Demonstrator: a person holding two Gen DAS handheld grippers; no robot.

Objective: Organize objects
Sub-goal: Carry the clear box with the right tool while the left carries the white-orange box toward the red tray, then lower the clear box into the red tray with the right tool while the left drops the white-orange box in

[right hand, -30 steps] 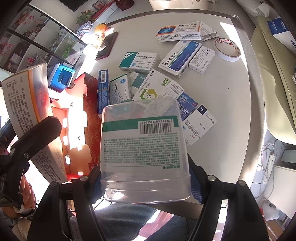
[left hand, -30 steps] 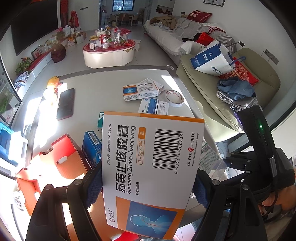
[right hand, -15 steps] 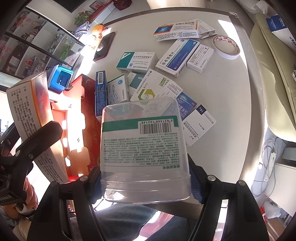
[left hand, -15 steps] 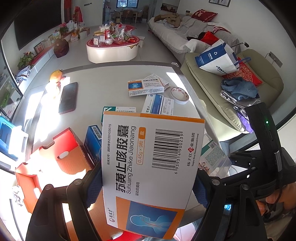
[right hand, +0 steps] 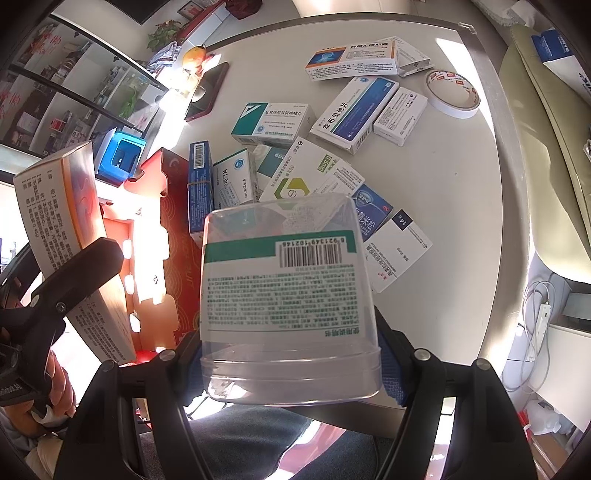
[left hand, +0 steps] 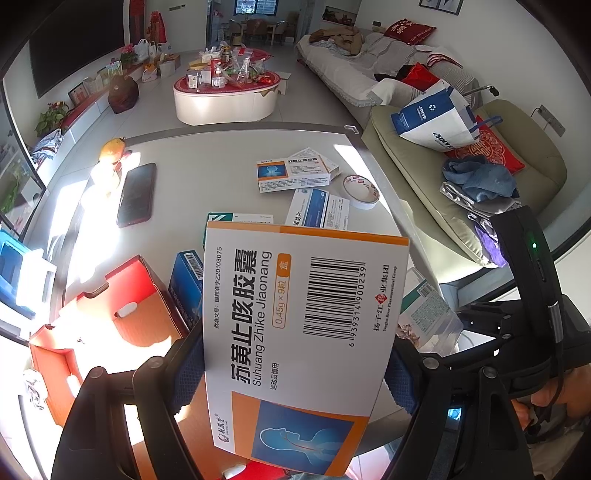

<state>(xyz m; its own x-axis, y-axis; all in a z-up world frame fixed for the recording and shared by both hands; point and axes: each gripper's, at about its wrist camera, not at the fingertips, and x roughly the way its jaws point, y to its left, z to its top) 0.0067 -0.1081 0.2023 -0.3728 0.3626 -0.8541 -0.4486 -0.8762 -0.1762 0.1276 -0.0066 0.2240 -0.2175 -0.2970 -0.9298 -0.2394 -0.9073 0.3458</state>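
Living room, hard sunlight across the grey-white tabletop [left hand: 207, 177], pale tiled floor [left hand: 155, 110], oval white coffee table with red top [left hand: 225, 99], long white-covered sofa [left hand: 354, 77], olive-green cushioned seat [left hand: 417, 173], dark wall-mounted screen [left hand: 74, 40], far window [left hand: 255, 6].

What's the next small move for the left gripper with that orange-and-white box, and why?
Probably lower it toward the open red carton just to its left. The left gripper is shut on the orange-and-white medicine box, held above the table, and the carton's lit interior shows nothing in the way. The right gripper is shut on a clear plastic container, so it should likely wait.
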